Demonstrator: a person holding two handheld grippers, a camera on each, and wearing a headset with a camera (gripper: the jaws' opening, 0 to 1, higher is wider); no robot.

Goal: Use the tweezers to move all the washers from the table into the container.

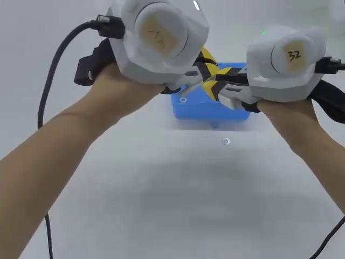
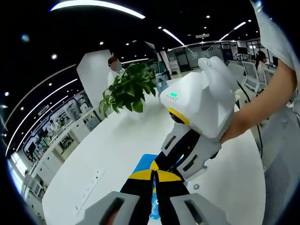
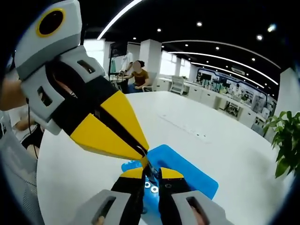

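Note:
A blue container [image 1: 205,110] lies on the white table, with both grippers meeting tip to tip above it. My left gripper [image 3: 144,159] comes in from the left with its yellow jaws shut; thin tweezers [image 3: 149,172] run down from its tip. My right gripper [image 3: 151,175] has its jaws close together around the tweezers' lower part, over the container [image 3: 187,171]. Washers [image 3: 151,186] lie inside the container below the tips. One washer [image 1: 226,141] lies loose on the table in front of the container. Whether the tweezers' tips hold anything is hidden.
A black cable [image 1: 54,70] hangs from the left gripper's housing over the table's left side. Bare white table [image 1: 172,205] stretches between me and the container. A potted plant [image 2: 124,91] stands far behind the workbench.

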